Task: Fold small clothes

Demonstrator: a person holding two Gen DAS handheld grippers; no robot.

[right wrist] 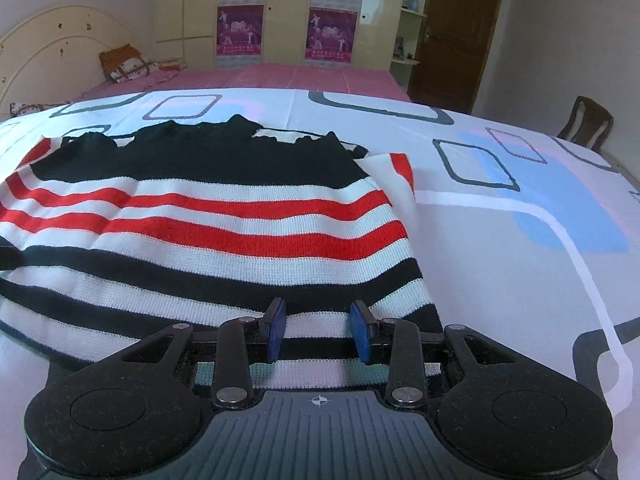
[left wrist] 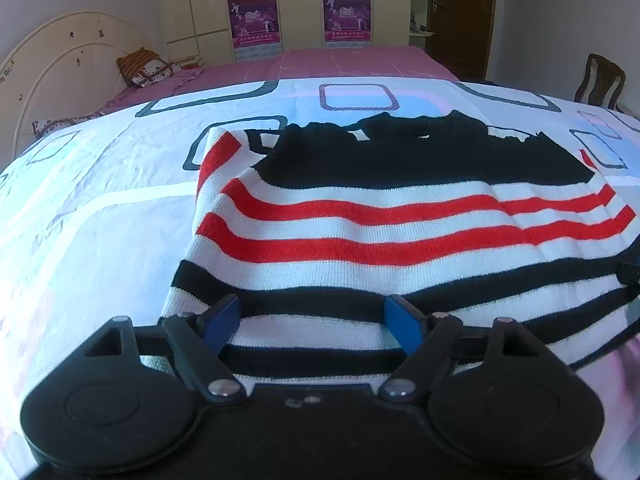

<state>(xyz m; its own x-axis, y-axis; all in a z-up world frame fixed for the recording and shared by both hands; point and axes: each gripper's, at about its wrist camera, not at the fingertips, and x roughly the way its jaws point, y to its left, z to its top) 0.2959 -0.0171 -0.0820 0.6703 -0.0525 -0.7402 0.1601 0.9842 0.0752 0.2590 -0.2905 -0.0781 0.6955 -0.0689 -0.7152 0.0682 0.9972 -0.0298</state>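
Patterned sheet (right wrist: 500, 264) under striped sweater (left wrist: 360, 240); both grippers agape.

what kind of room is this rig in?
Most likely a home bedroom: a bed with a cream headboard and pink cover, plus a wardrobe behind. The striped sweater lies on a patterned sheet.

Home bedroom — bed (left wrist: 340, 62), headboard (left wrist: 60, 64), wardrobe (left wrist: 300, 0)
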